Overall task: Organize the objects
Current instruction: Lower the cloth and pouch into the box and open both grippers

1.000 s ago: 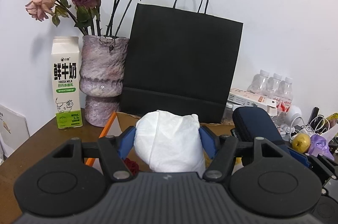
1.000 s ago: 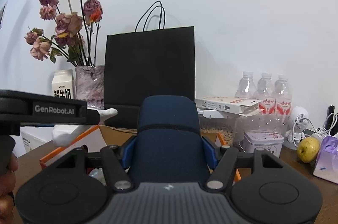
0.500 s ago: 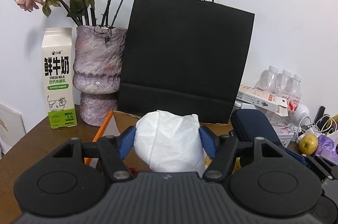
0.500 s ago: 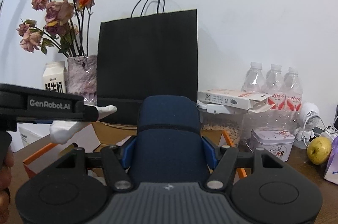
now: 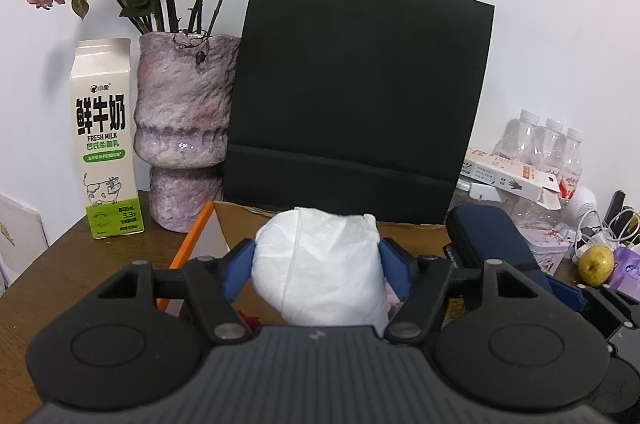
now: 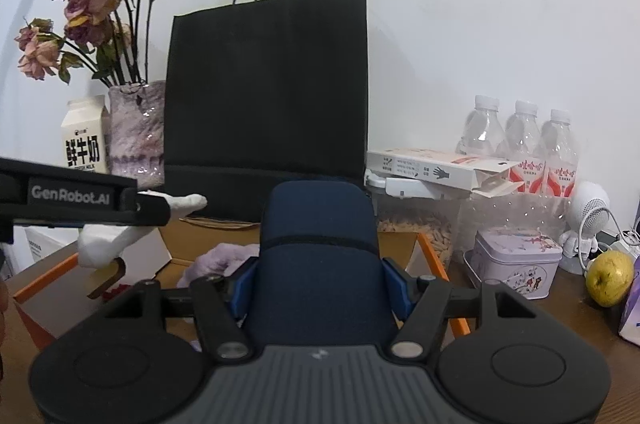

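A crumpled white cloth bundle [image 5: 320, 264] sits between the blue pads of my left gripper [image 5: 317, 258]. Its jaws are opening, and the pads still touch the bundle's sides. It hangs over an open cardboard box [image 5: 248, 224] with orange edges. In the right wrist view the same bundle [image 6: 104, 244] shows at the left, above the box's left side. My right gripper [image 6: 318, 276] is shut on a navy blue zip case [image 6: 316, 236], held over the box [image 6: 400, 240]. A lilac soft thing [image 6: 220, 256] lies inside the box.
A tall black paper bag [image 5: 360, 84] stands right behind the box. Left of it are a purple vase [image 5: 180, 112] with dried roses and a milk carton [image 5: 106, 144]. To the right stand water bottles [image 6: 520, 132], a clear container [image 6: 420, 228], a tin [image 6: 516, 260] and an apple [image 6: 610, 276].
Both grippers have moved forward and slightly down toward the box and black bag, each still carrying its object. The left pads stand a little wider apart.
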`<state>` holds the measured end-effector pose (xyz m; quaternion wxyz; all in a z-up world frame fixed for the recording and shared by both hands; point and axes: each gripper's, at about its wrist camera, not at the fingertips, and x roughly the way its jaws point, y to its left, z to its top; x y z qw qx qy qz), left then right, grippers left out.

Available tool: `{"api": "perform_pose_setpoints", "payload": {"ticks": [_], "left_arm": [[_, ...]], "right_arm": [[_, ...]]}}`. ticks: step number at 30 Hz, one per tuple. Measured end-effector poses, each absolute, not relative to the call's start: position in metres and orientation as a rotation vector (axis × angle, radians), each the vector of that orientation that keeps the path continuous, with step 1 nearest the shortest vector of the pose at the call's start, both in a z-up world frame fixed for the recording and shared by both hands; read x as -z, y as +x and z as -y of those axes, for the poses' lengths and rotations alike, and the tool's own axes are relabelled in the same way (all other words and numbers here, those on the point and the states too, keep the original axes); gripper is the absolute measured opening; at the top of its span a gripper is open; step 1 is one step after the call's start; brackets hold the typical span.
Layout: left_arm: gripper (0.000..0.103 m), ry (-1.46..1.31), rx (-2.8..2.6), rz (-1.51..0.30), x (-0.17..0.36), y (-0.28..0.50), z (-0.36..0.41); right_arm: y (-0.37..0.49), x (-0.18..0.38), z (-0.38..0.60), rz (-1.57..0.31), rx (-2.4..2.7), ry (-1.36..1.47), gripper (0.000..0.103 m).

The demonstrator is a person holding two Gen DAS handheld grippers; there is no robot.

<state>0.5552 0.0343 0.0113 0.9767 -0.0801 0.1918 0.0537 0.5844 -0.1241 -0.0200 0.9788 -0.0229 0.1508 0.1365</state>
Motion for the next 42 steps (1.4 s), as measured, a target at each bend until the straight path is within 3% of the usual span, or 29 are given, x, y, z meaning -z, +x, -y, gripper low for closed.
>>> {"api": "perform_pose_setpoints", "payload": {"ticks": [2,5,8,9,42], "left_arm": [[0.081,-0.165,-0.112,-0.388,-0.010,0.555,-0.035],[0.103,-0.167,-0.119,-0.376,-0.010,0.554,-0.034],[0.103,-0.168,-0.131,-0.362,-0.010,0.552,-0.034],[0.103,-0.172,-0.129,-0.365,-0.010,0.553,-0.034],[0.103,-0.190,-0.120,-0.368,-0.006,0.504,-0.036]], "right_arm": [[0.586,0.021,0.124,-0.315,-0.273,-0.047,0.064],[0.585,0.022,0.123,-0.322,-0.283,-0.050,0.069],[0.581,0.020,0.122,-0.297,-0.287,-0.051,0.099],[0.579,0.020,0.122,-0.286,-0.287,-0.052,0.103],[0.538,0.021,0.132,-0.263,-0.277,-0.051,0.103]]}}
